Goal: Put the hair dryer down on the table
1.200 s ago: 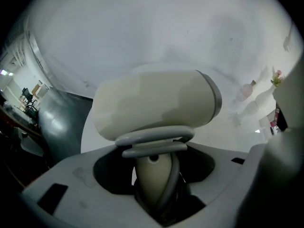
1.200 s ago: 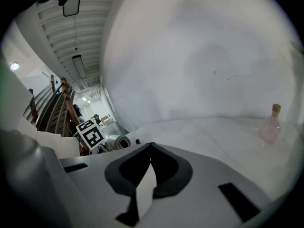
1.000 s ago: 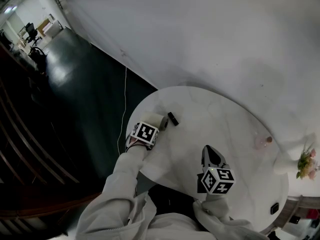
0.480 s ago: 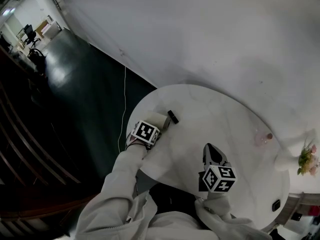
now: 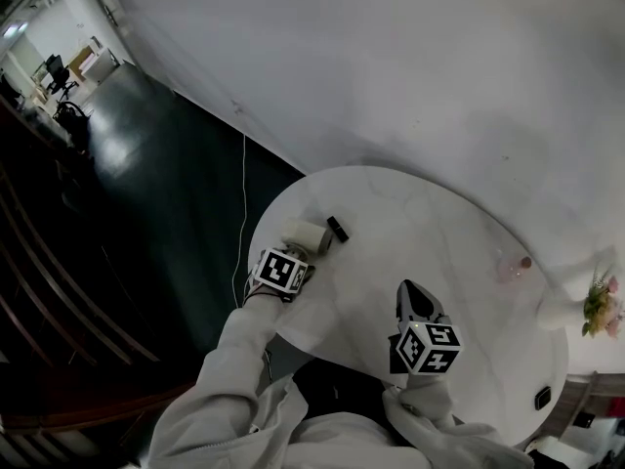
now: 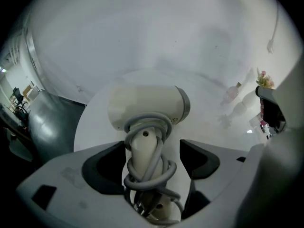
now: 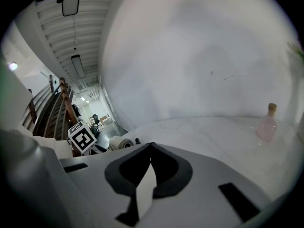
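- Release looks all but done: the cream-white plastic hair dryer point(image 6: 147, 109), grey cord wound round its handle, lies on the round white marble bench point(image 5: 430, 233), near the bench's left edge.
- The left gripper's point(image 6: 152, 146) jaws have just been opening and stand wide, with the handle between them and the pads clear of it.
- The right gripper point(image 7: 150, 148) hovers over the bench's near edge, jaws together and empty.
- What is probably left: drawing the left gripper back off the handle.
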Tool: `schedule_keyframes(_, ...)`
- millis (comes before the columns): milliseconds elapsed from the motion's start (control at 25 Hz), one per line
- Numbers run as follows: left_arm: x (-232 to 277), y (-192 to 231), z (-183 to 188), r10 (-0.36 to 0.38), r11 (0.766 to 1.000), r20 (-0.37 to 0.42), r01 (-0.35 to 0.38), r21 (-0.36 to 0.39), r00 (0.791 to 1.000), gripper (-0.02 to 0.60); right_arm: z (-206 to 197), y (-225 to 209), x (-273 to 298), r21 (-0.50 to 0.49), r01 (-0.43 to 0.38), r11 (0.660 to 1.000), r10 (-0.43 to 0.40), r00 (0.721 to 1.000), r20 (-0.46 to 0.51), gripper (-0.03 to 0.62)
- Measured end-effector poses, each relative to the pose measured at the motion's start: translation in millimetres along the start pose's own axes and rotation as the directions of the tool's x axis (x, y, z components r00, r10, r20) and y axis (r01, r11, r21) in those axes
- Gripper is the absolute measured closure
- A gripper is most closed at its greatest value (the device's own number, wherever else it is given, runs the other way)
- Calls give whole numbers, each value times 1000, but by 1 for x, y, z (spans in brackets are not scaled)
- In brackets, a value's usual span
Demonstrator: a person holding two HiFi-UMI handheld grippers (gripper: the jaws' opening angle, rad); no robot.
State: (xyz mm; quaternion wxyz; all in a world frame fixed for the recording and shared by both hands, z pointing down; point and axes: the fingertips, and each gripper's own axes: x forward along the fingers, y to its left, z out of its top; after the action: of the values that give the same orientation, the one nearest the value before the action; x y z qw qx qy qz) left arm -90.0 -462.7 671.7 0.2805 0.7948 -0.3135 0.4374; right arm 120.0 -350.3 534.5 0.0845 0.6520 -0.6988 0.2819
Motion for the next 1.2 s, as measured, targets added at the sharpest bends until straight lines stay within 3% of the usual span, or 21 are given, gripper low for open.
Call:
schedule_keyframes(600, -46, -11, -4, -54, 994, 134, 66, -88, 990, 252, 19, -11, -8, -28, 23, 999, -23, 999, 35, 545)
schedule_keyframes(800, -71, -13, -5, -40, 990, 227, 70, -126, 973, 253, 27, -17, -13, -33, 41, 999, -39, 998, 53, 545)
schedule_keyframes(920, -98, -18, 9, 3, 988, 337, 49, -146, 942, 253, 33, -21, -17, -39, 48, 998, -45, 997, 63, 545)
schedule_keyframes(1080, -142, -30, 36, 42, 988, 504, 38, -147, 863, 253, 41, -24, -21, -40, 67, 997, -63, 995, 81, 545)
schedule_keyframes(1200, -164, -44, 51, 50, 994, 576, 18, -111, 816, 255, 49, -23, -25, -49, 60, 997, -55, 994, 96, 545)
